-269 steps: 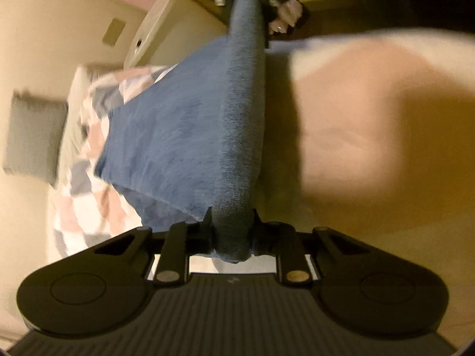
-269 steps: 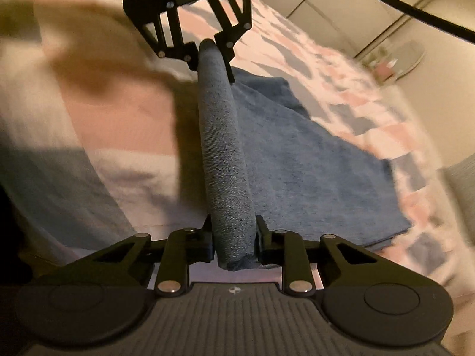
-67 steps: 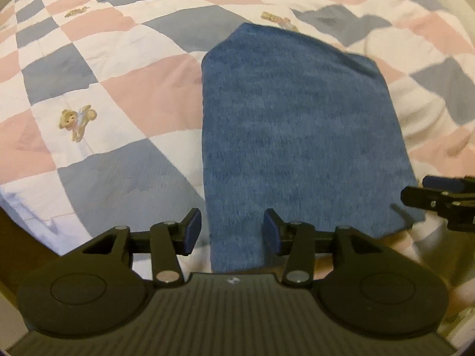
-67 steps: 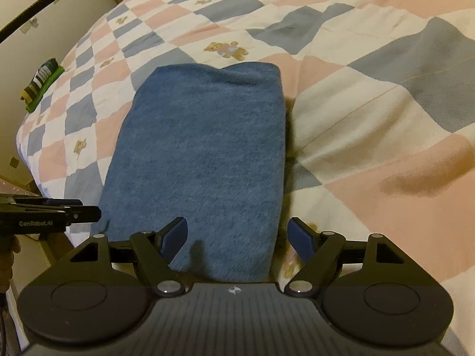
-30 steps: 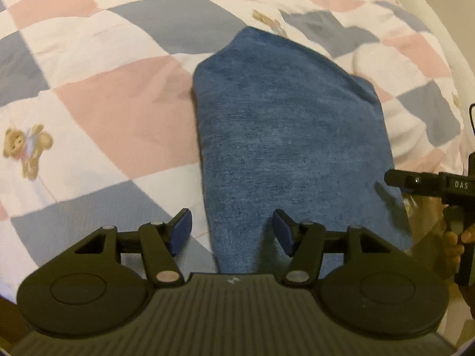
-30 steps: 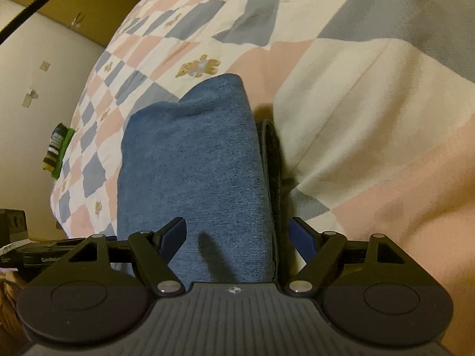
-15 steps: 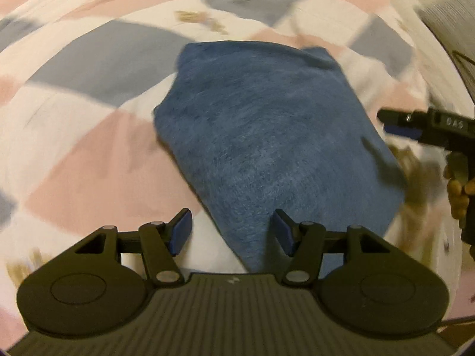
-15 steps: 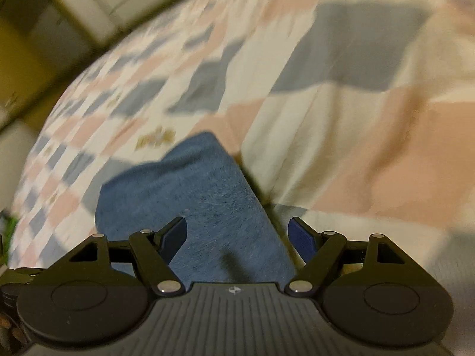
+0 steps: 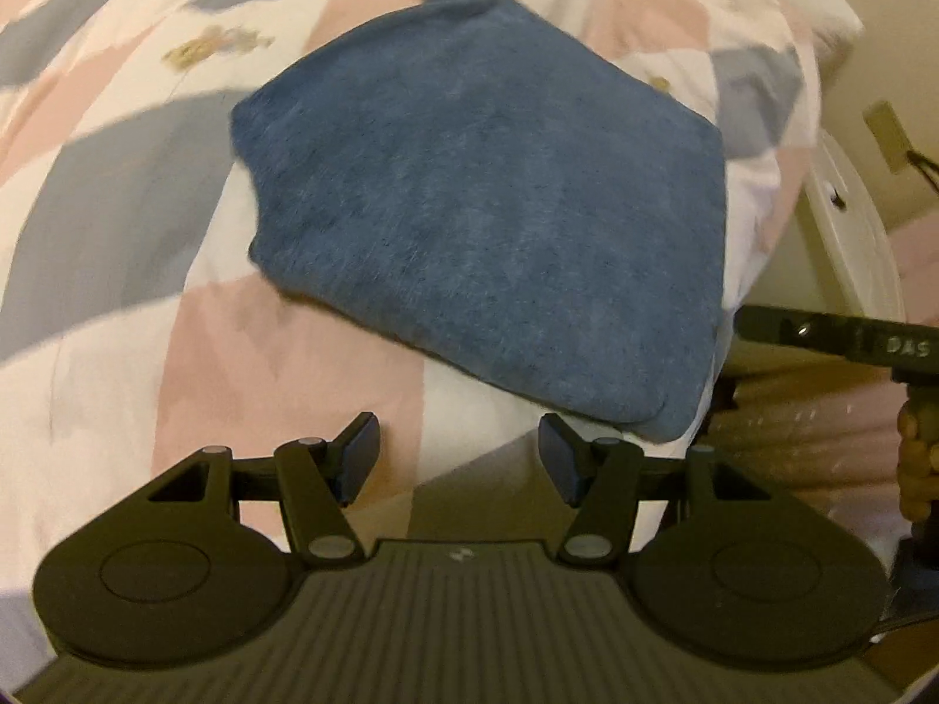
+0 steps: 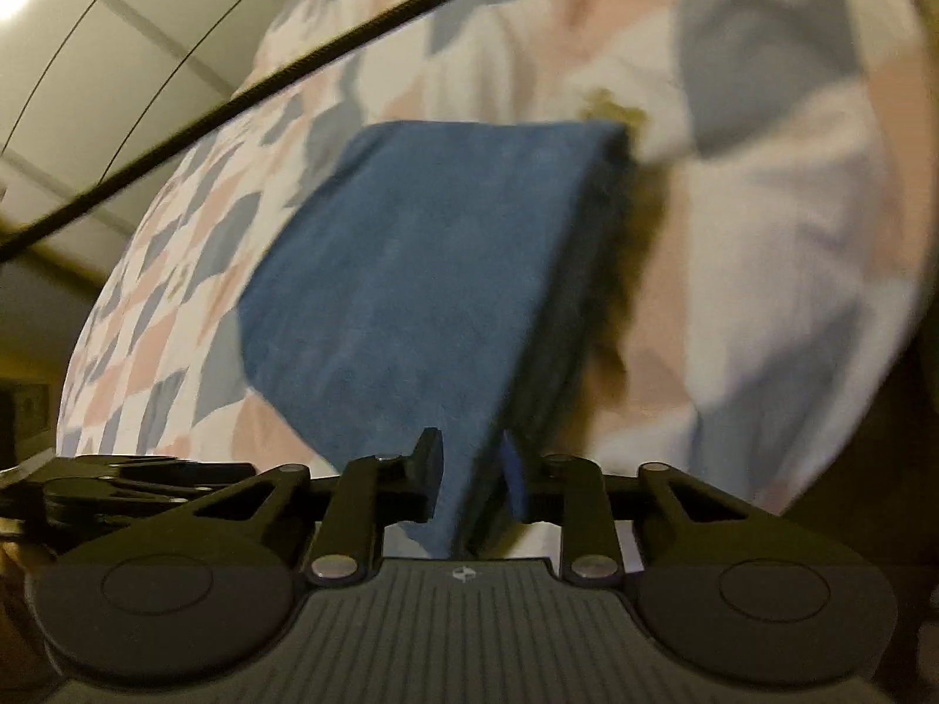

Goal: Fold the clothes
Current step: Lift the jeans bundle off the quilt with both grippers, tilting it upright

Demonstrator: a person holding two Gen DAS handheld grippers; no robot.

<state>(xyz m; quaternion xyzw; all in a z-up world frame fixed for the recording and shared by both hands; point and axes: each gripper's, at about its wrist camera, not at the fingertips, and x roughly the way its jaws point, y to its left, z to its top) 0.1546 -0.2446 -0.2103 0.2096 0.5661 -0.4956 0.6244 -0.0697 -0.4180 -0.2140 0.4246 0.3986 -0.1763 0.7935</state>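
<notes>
Pinching the near corner of a folded blue garment (image 10: 422,293): the right gripper (image 10: 466,478), jaws drawn in on several stacked layers, with the bundle's thick edge running away toward the far side of the bed. Spread wide and holding nothing: the left gripper (image 9: 458,454), poised just short of the garment's near edge, with bare patchwork quilt (image 9: 117,305) between its fingers. Resting as a compact, many-layered packet on the quilt, close to the bed's edge and partly tilted up at the clamped corner. Blurred in both views, so finer detail of the layers not readable.

Risks, as a judgement: a one-corner grip on a thick stack likely to let the lower layers peel away and fan open if lifted; a packet so near the mattress edge liable to slide off toward the floor if dragged that way; a soft quilt apt to bunch under any push and drag the fold askew. Black cable (image 10: 293,67) crossing the right wrist view, a possible snag.

Containers: none clearly in view; a pale rounded object (image 9: 851,234) beside the bed too indistinct to identify, contents not visible.
</notes>
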